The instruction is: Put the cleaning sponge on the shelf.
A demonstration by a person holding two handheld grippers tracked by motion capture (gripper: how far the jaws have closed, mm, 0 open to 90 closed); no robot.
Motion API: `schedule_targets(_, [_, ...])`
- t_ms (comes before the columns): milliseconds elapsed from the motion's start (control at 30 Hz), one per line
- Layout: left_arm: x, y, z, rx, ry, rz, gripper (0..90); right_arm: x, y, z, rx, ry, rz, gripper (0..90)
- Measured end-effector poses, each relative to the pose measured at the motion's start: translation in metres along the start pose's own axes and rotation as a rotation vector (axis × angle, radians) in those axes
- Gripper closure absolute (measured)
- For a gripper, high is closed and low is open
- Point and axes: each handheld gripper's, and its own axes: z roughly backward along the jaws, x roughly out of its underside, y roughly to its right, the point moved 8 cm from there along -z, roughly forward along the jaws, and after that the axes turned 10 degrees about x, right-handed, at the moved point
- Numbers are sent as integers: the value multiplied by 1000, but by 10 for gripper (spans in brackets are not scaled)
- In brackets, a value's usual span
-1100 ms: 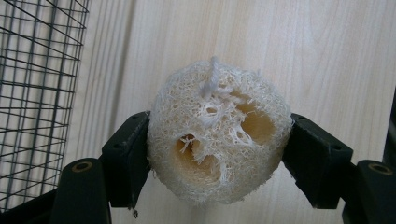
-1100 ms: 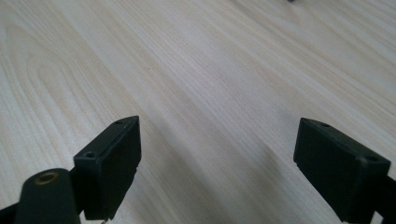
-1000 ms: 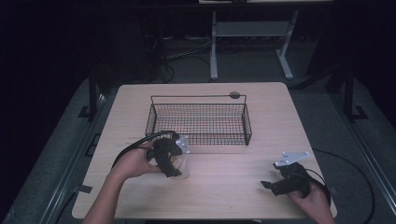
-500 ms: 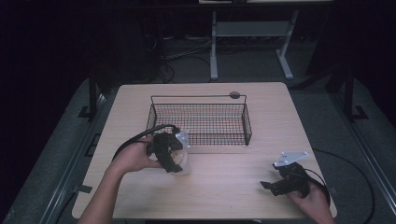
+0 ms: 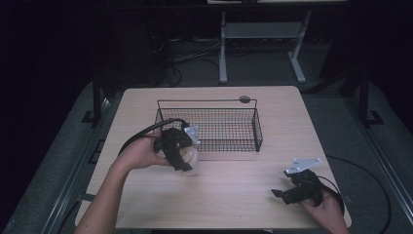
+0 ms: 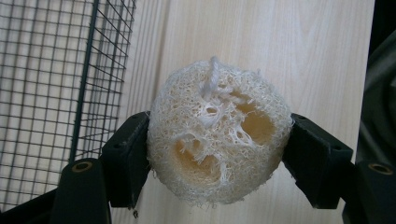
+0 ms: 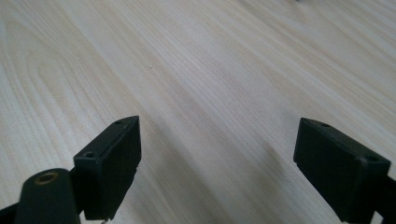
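left tongs [image 6: 215, 158] clamp the pale round fibrous loofah slice [image 6: 217, 140] beside the black wire basket [image 5: 207, 124]; lift clear over its rim before letting go. right tongs [image 7: 217, 163] gape empty.

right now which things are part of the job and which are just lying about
In the job:
- loofah sponge, clamped in the left gripper
- wire basket, just beside it

Not in use:
- right gripper, open over bare table
- small dark round thing behind the basket
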Motion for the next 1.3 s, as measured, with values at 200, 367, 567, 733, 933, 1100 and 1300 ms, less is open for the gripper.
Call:
schedule_targets(200, [-6,-3,9,2,4,-4,280,0,0,0,-2,0,-1,146])
schedule_targets(367, [-9,-7,15,0,-6,-2,280,-1,0,0,-6,5,3,146])
schedule_targets(567, [-15,-13,24,-6,1,-1,280,-1,-1,-1,-8,4,3,146])
schedule_targets(733, [-20,-18,33,1,28,-1,280,-1,0,-2,-14,-3,0,146])
schedule_targets(933, [-24,-22,38,2,46,-2,280,-2,-1,-2,-16,-3,-2,146])
schedule_targets(1100, [-28,-28,44,6,60,15,280,-2,0,-3,-16,-3,-4,146])
schedule_targets(1300, [-29,-33,50,-6,45,18,281,-2,0,-2,-19,-4,-8,146])
